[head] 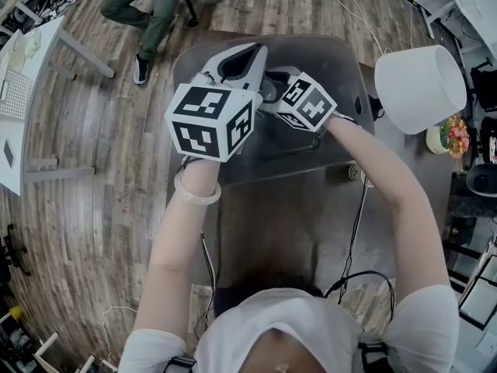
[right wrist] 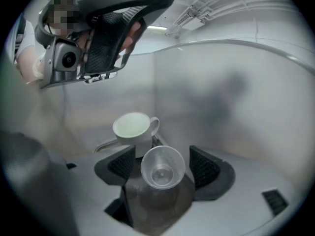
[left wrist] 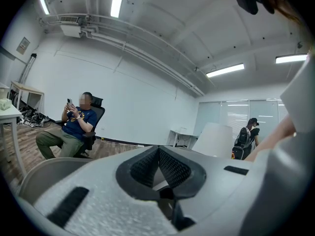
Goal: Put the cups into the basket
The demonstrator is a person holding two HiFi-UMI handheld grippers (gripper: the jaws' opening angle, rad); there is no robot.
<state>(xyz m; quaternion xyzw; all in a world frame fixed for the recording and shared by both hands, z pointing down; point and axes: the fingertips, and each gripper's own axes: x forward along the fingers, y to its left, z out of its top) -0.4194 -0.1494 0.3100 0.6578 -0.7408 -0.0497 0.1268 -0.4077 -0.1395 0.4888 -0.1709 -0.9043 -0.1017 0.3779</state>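
Note:
A translucent grey basket point(head: 342, 57) stands on the dark table in front of me. Inside it sits a white mug point(right wrist: 132, 128), upright with its handle to the right. Just in front of the mug, a clear plastic cup point(right wrist: 163, 167) faces the camera mouth-first. My right gripper point(right wrist: 162, 150) reaches down into the basket; its pads point(right wrist: 120, 165) flank the clear cup with a thin gap on each side. My left gripper point(head: 250, 51) hovers above the basket's far-left part, pointing about level, jaws shut and empty. In its own view the left gripper point(left wrist: 158, 154) shows only the room beyond.
A white lampshade point(head: 419, 88) and a pot of flowers point(head: 454, 134) stand right of the basket. Cables point(head: 359, 208) run over the table's near side. A seated person point(head: 151, 6) is beyond the table, and a white desk point(head: 23, 92) is at the left.

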